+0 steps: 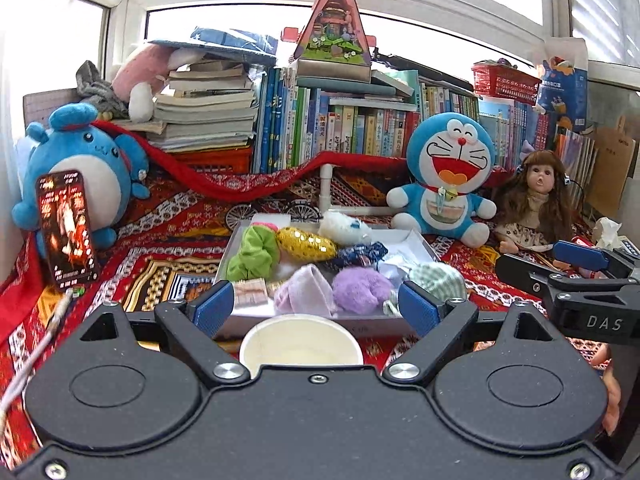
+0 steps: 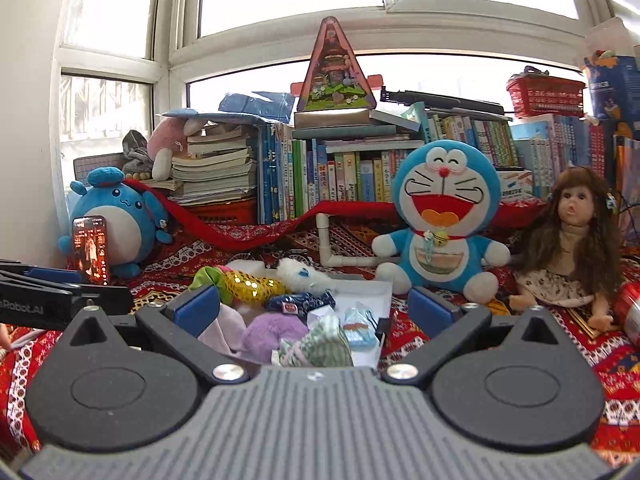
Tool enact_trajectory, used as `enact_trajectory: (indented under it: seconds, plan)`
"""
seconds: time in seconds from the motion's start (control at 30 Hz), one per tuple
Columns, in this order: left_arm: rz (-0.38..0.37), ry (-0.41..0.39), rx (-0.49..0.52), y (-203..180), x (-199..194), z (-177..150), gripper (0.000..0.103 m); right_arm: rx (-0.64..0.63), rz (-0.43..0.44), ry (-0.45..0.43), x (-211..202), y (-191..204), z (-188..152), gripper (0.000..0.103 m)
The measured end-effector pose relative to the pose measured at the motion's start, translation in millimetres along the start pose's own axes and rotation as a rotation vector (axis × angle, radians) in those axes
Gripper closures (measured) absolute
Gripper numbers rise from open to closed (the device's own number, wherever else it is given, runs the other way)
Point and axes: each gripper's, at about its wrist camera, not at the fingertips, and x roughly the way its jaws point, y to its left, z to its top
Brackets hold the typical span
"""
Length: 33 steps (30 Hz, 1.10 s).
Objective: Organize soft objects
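Only the left wrist view showed a white paper cup [image 1: 301,342] just near of the shallow white tray [image 1: 420,242]; only the right wrist view showed a small pale-blue pouch [image 2: 358,326] at the tray's right side. The left gripper [image 1: 316,306] and the right gripper [image 2: 316,308] both stood wide open, empty, near the tray. Inside lay a green scrunchie [image 1: 252,254], a gold sequinned pouch [image 1: 306,243] and a purple fluffy ball [image 1: 360,288]. A red patterned cloth [image 1: 168,224] covered the surface; books [image 1: 352,128] lined the far window.
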Motion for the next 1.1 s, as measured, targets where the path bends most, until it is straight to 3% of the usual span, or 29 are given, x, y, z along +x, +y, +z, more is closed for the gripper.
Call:
enact_trajectory:
  seconds: [0.33,0.87,1.1]
  plan:
    - [0.062,-0.011,-0.056,2.8,-18.3,-40.3,0.014,-0.056,-0.024,-0.03,-27.5,14.9,-35.8,0.0]
    - [0.158,0.022,-0.035,3.7,-33.7,-98.6,0.014,-0.041,-0.044,0.067,-36.1,25.7,-86.3,0.0]
    - [0.171,0.073,-0.097,8.4,-24.8,-120.4,0.014,-0.057,-0.076,0.121,-30.6,29.2,-102.3,0.0]
